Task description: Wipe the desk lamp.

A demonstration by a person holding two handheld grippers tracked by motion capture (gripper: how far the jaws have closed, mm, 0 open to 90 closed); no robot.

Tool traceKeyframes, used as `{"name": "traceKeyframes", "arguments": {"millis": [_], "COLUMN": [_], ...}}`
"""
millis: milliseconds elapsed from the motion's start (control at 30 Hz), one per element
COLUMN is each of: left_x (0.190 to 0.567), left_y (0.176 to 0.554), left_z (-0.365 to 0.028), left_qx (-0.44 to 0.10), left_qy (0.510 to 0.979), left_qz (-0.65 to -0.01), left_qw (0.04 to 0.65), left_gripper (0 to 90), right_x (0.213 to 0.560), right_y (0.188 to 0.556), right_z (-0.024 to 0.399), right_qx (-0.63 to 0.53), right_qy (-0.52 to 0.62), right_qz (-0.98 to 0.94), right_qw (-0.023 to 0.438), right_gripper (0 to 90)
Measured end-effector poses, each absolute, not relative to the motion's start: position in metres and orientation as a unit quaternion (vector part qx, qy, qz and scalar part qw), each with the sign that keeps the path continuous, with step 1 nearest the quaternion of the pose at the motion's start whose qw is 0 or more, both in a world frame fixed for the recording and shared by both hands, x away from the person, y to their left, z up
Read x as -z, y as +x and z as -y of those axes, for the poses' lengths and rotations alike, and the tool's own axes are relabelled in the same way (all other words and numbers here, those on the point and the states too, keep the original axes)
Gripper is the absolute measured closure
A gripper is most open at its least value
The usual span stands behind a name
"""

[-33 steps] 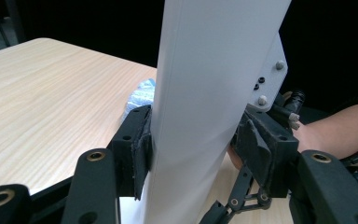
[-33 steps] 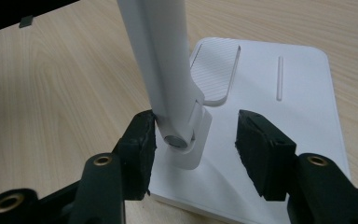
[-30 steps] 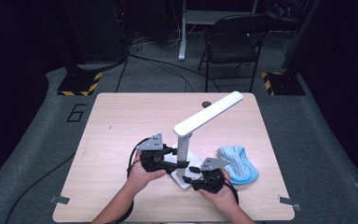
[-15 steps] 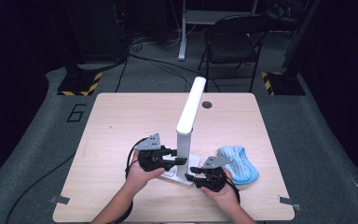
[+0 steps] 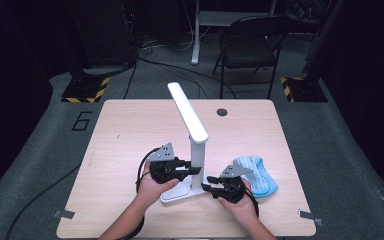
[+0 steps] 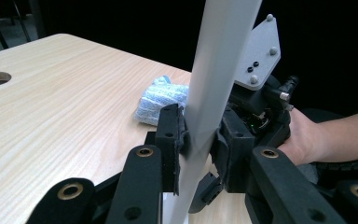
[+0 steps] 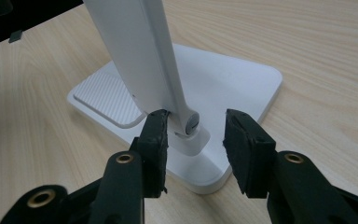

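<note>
A white desk lamp stands near the table's front, with its flat base (image 5: 177,194), upright post (image 5: 198,160) and long head (image 5: 187,112) pointing back and left. My left gripper (image 5: 196,170) has just closed on the post (image 6: 214,84) and is shut on it, both pads pressing its sides around my left gripper (image 6: 198,140). My right gripper (image 5: 206,184) reaches in from the right at the foot of the post. Its jaws have narrowed within the last second and straddle the hinge (image 7: 192,123) above the base (image 7: 233,79). The right pad stands apart, so my right gripper (image 7: 196,135) is open.
A folded blue cloth (image 5: 257,175) lies right of the lamp, behind my right hand, also the blue cloth (image 6: 163,100). A round cable hole (image 5: 222,112) sits near the table's far edge. A black chair (image 5: 252,47) stands beyond the table.
The lamp head has swung from pointing back-right, through straight back, to back-left. My left jaws have closed on the post. Both hands stayed near the base.
</note>
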State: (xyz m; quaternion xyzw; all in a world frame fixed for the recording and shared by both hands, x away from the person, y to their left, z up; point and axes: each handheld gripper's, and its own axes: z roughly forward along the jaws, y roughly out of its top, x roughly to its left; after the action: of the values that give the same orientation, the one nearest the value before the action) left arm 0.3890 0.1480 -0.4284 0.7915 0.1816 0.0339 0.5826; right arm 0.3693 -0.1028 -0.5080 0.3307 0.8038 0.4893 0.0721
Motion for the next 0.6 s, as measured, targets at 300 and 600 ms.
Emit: {"name": "traceKeyframes", "arguments": {"millis": [300, 600], "left_x": [0.428, 0.426], "left_y": [0.399, 0.408], "left_z": [-0.132, -0.109], "left_qx": [-0.052, -0.061], "left_qy": [0.791, 0.792], "left_qz": [-0.186, -0.196], "left_qw": [0.581, 0.575], "left_gripper": [73.9, 72.1], "right_x": [0.510, 0.506], "right_y": [0.376, 0.371], "right_z": [0.113, 0.116], "right_qx": [-0.490, -0.494], "right_qy": [0.366, 0.376], "right_qz": [-0.787, -0.777], "right_qw": [0.082, 0.110], "right_gripper": [55.4, 43.3]}}
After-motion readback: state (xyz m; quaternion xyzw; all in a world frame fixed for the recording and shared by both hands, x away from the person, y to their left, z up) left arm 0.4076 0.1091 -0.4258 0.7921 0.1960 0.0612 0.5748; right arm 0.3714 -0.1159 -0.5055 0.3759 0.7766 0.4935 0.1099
